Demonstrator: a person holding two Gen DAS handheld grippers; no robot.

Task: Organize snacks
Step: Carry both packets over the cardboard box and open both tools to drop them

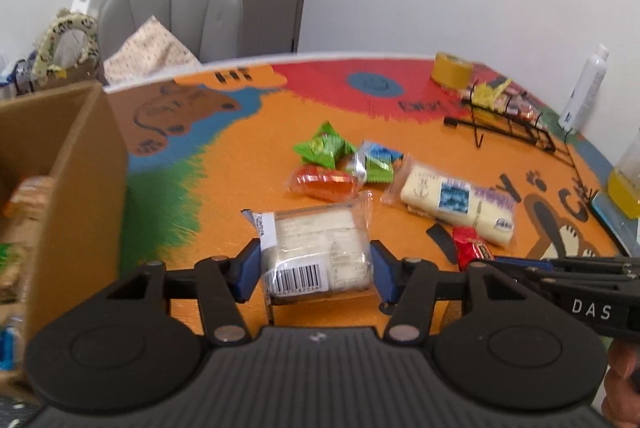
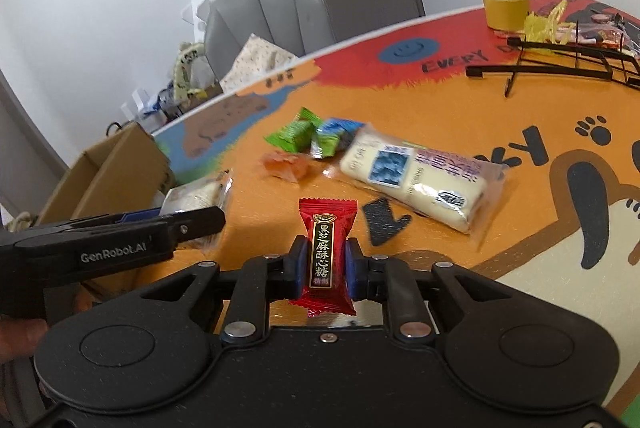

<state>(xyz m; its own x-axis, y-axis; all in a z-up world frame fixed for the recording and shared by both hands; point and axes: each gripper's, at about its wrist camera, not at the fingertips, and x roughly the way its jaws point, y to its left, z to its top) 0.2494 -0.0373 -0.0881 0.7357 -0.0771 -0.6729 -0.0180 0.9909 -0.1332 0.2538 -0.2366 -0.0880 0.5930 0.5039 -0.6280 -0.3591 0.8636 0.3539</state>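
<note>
With the left gripper (image 1: 316, 270) clamped on the clear-wrapped cake (image 1: 316, 254) and the right gripper (image 2: 323, 265) clamped on the red candy (image 2: 325, 255), carry the cake level toward the cardboard box (image 1: 60, 164) at 9 o'clock, clearing its wall.

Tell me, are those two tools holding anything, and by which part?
Left tool grips the clear-wrapped cake by its sides. Right tool pinches the red candy around its middle.
</note>
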